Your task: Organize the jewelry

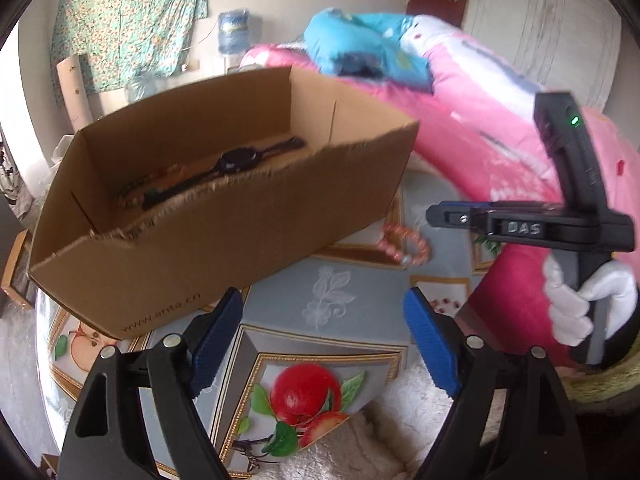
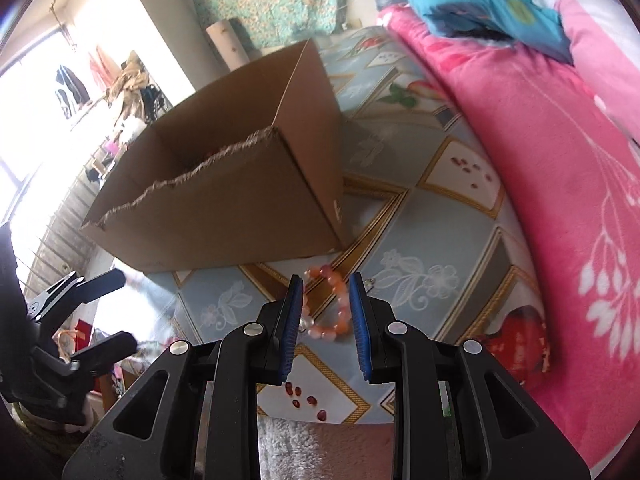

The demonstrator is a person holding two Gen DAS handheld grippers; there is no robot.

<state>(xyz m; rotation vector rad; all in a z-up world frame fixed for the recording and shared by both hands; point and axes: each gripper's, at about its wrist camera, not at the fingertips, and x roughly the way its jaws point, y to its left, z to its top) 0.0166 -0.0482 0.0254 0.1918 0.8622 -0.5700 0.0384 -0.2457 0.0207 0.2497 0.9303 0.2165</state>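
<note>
A pink-and-orange bead bracelet [image 2: 343,312] lies on the patterned tablecloth just off the near right corner of an open cardboard box [image 2: 240,216]. My right gripper [image 2: 326,280] hovers over it, its blue pads a narrow gap apart and gripping nothing. In the left wrist view the bracelet [image 1: 390,249] shows beside the box [image 1: 224,248], with the right gripper [image 1: 434,214] slightly above and right of it in a white-gloved hand [image 1: 576,304]. Inside the box lie a black watch [image 1: 236,160] and a beaded strand [image 1: 136,196]. My left gripper [image 1: 323,300] stands wide open and empty, in front of the box.
The round table [image 1: 320,344] wears a grey-blue cloth printed with fruit and flowers. A pink blanket [image 2: 560,160] with a blue quilt [image 2: 472,4] on it is heaped along the table's right side. A white fluffy towel [image 1: 360,440] lies at the near edge.
</note>
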